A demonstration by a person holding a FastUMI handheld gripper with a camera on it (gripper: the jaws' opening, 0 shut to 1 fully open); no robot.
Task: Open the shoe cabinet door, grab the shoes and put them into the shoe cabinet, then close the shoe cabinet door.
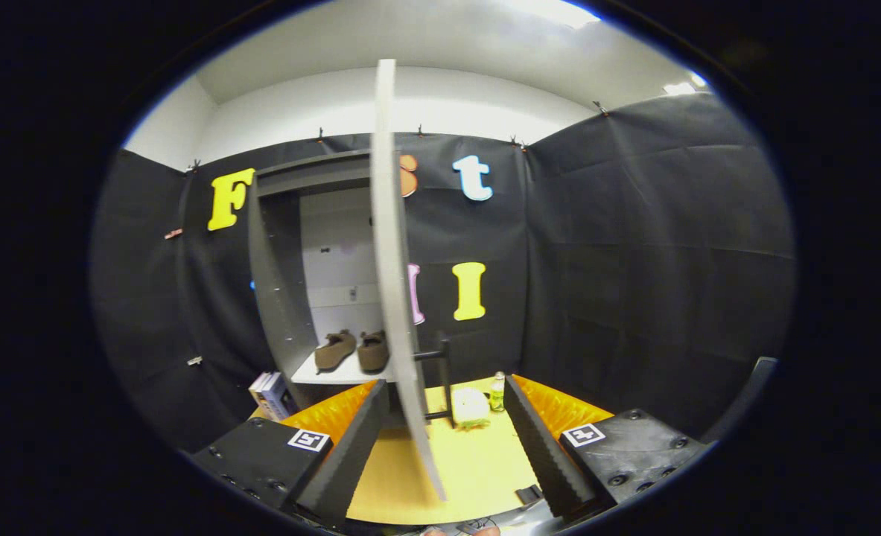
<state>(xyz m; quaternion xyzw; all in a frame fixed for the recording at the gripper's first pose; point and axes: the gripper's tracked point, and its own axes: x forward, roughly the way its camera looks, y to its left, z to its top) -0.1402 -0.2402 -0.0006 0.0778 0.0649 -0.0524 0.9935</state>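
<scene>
Two brown shoes (pixel 352 350) already sit on the cabinet shelf (pixel 336 374) at 11 o'clock, and the released tongs (pixel 444 439) straddle the open door (pixel 395 298) edge-on, so a crooked push could knock the small bottle (pixel 497 392) on the bench (pixel 477 469).

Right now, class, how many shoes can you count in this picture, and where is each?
2. Left shoe and right shoe sit side by side on the cabinet shelf, beyond the open gripper; the door may hide more.
</scene>
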